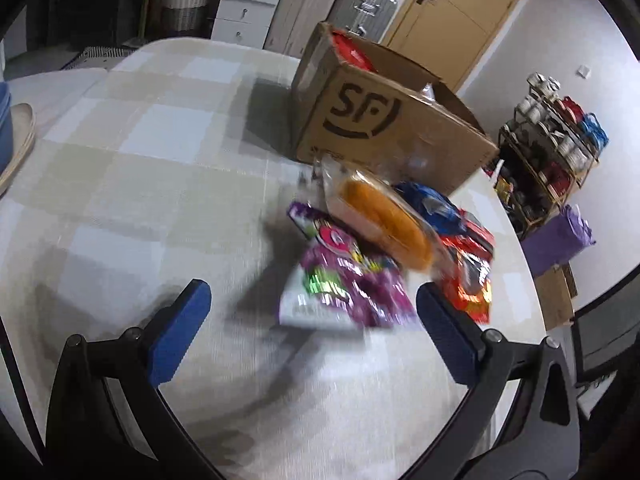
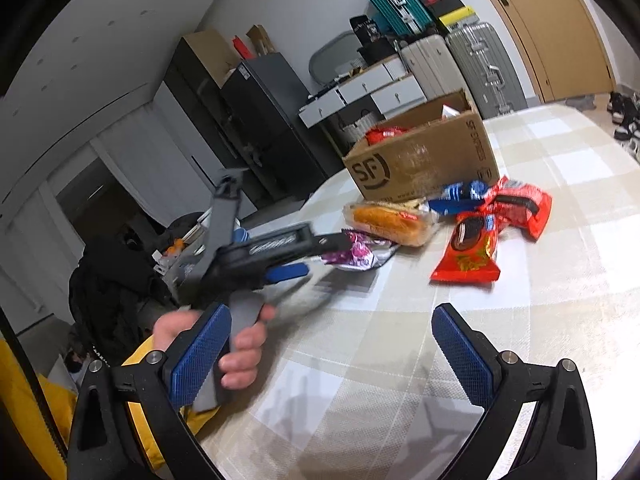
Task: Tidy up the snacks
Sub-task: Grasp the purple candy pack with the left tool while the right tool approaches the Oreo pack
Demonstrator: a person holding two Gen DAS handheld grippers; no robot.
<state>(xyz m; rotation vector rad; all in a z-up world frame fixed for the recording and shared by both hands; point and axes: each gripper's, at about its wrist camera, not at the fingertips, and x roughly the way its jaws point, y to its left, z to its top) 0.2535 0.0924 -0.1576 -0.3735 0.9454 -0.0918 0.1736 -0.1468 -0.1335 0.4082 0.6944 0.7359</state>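
We hold our left gripper [image 1: 314, 300] with its blue-padded fingers spread wide, nothing between them, hovering just short of the crinkly purple foil snack bag [image 1: 344, 280] that lies on the beige-and-white checked tablecloth [image 1: 160, 160]. Our right gripper [image 2: 332, 344] is likewise spread apart and empty above the cloth, well back from the pile; from its camera we see our left hand [image 2: 240, 344] wrapped around the other tool's grey handle. Just beyond the purple bag rests a clear plastic-wrapped golden bread roll [image 1: 384, 224], overlapping its far edge. To the right of the roll lie a blue snack packet [image 1: 432, 200] and an orange-red flat cookie packet [image 1: 468, 280], with a crumpled red packet [image 2: 524, 208] beside them. Behind the heap, touching or nearly touching it, stands an open brown cardboard box with a black SF logo [image 1: 380, 120]; red packets [image 1: 352, 52] show inside near its far corner, and a small white wrapper pokes above the rim.
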